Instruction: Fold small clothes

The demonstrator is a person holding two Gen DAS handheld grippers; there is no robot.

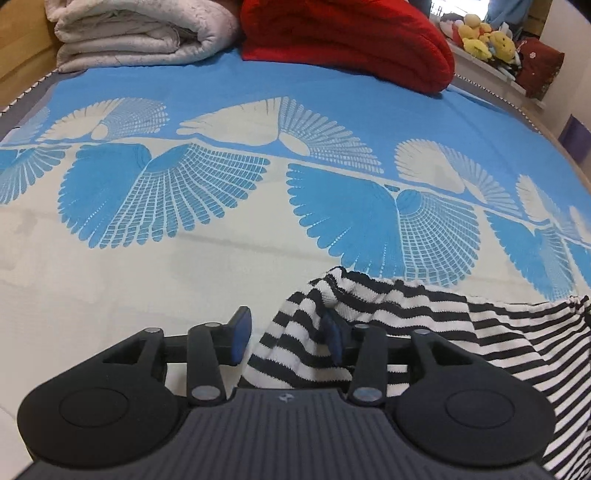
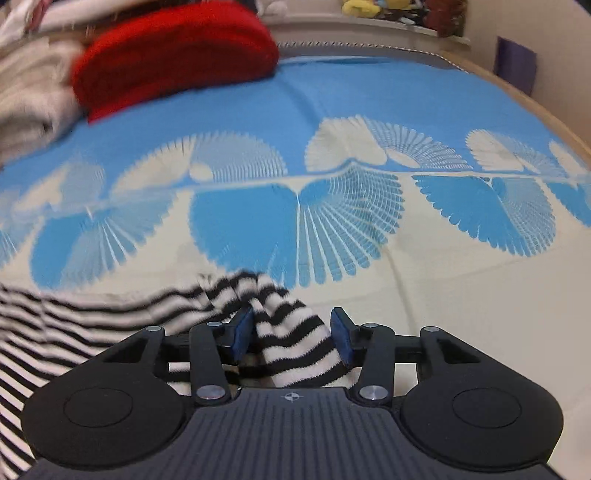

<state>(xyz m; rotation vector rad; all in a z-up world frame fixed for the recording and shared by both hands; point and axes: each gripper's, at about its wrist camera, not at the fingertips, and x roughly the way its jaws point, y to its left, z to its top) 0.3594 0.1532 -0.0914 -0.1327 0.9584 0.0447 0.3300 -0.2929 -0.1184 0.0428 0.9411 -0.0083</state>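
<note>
A black-and-white striped garment (image 1: 424, 317) lies on the bed, spreading right in the left wrist view and left in the right wrist view (image 2: 92, 325). My left gripper (image 1: 288, 338) is open, with a bunched corner of the garment lying between its fingers and draped over the right pad (image 1: 334, 339). My right gripper (image 2: 291, 338) is open, with the garment's other bunched corner (image 2: 288, 328) between its blue pads. The view does not show whether the pads press the cloth.
The bed has a blue and cream sheet with a fan pattern (image 1: 221, 206). A folded white quilt (image 1: 140, 33) and a red blanket (image 1: 351, 40) lie at the far end. Plush toys (image 1: 487, 37) sit on a shelf at the back right.
</note>
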